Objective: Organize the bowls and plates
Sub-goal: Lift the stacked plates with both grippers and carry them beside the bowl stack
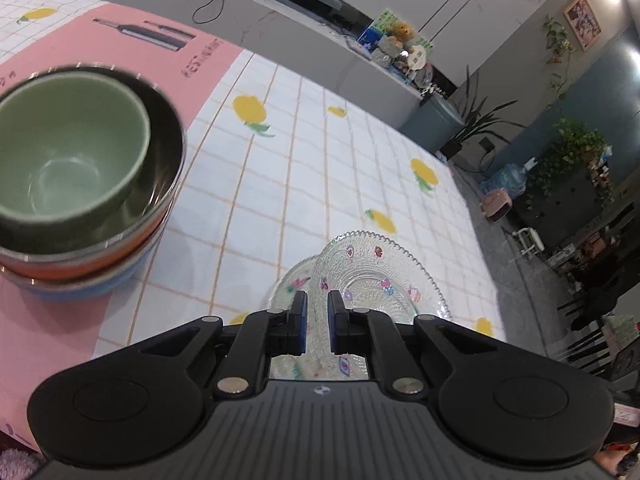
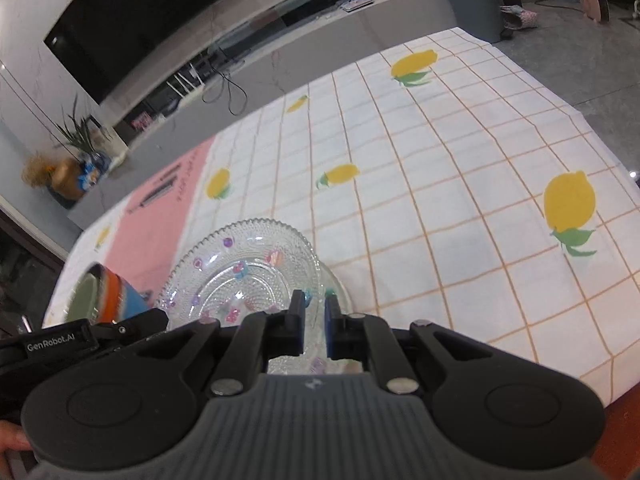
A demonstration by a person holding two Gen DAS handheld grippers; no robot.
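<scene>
Hovering over glass plates [image 1: 376, 276]: left gripper [image 1: 317, 300], jaws narrowed to slim gap, gripping nothing. Right gripper [image 2: 315, 302] matching, narrow, empty. Plates lying stacked on lemon tablecloth [image 2: 440, 200]. Nested bowls [image 1: 80, 184] sitting left of plates on pink mat [image 1: 160, 64], likely grouping by type.

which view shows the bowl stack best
The left wrist view: the bowl stack sits close and nearly whole, green bowl nested on top. The right wrist view shows only a sliver of it at the left edge, partly hidden by the other gripper.
</scene>
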